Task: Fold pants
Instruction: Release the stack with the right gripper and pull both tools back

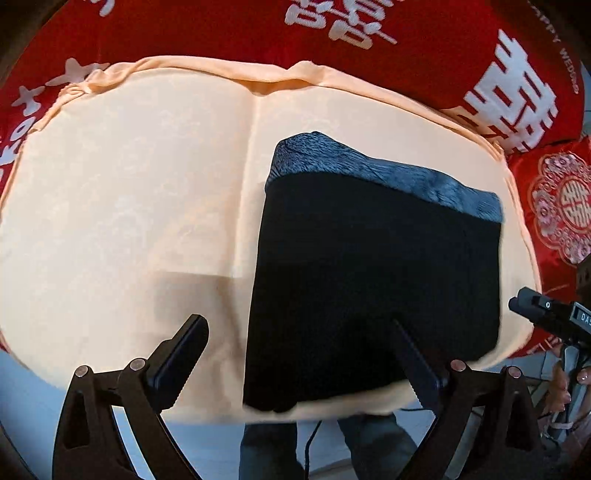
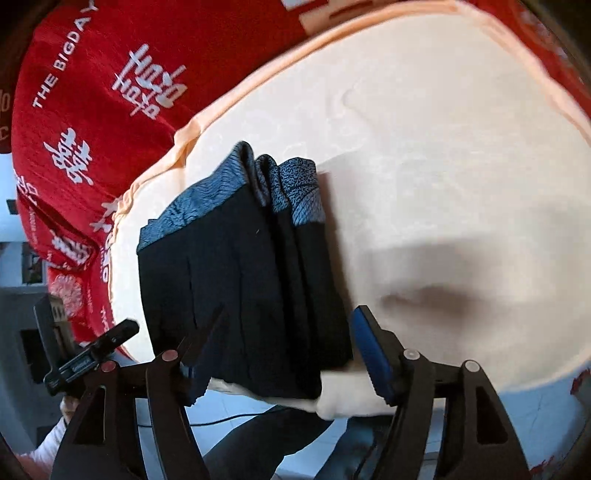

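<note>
Left wrist view: one pair of dark pants (image 1: 373, 280), folded into a stack, lies on one peach cloth (image 1: 129, 206) over red bedding (image 1: 229, 33). Two tools, left tool (image 1: 299, 354) and right tool (image 2: 288, 339), both gape wide, gripping nothing.

The red cloth (image 2: 110, 55) carries white print. In the right wrist view, "THE BIGDAY" (image 2: 61, 61) runs in capitals along its upper left part, beside large Chinese double-happiness characters (image 2: 70, 157). In the left wrist view the same cloth (image 1: 443, 44) shows small capitals near the upper right edge reading "HAPPY WEDDING" (image 1: 557, 59), partly blurred. The other gripper's body (image 1: 565, 321) bears a label beginning "DAS" (image 1: 585, 317); the rest is cut off.
</note>
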The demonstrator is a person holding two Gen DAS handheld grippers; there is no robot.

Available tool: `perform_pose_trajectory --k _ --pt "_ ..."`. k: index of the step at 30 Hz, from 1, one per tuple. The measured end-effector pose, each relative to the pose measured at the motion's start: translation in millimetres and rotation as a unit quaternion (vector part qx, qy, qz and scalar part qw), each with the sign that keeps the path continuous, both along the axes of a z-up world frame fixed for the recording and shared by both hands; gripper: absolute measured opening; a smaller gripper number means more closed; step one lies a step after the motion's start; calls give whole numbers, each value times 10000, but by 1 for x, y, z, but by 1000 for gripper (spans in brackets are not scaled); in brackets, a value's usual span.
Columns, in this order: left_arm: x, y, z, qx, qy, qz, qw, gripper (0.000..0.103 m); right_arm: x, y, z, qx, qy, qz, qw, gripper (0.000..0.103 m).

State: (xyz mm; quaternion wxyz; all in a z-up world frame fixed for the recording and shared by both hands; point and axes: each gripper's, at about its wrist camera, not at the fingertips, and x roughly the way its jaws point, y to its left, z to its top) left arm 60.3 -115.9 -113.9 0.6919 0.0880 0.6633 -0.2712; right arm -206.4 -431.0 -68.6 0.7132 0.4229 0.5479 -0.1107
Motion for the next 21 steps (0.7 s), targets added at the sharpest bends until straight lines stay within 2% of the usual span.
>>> perform_pose_trajectory --k 6,11,13,16,19,21 --pt "-28 3 34 327 -345 -215 9986 98 -17 33 35 -322 187 -94 9993 73" --pt "-47 4 52 470 -383 -339 9976 98 -22 70 50 -433 450 1 9980 75" --pt "-54 5 60 556 -458 -397 9966 98 -23 82 58 -534 515 41 9972 84" --pt "-62 9 72 605 -527 -470 9957 98 -24 99 74 -820 576 136 9949 85" --pt "-68 15 82 583 -587 -476 9954 102 -22 111 89 -1174 658 211 9907 95" --pt "-69 18 88 599 -625 -496 9950 102 -20 118 98 -1344 673 228 9884 95"
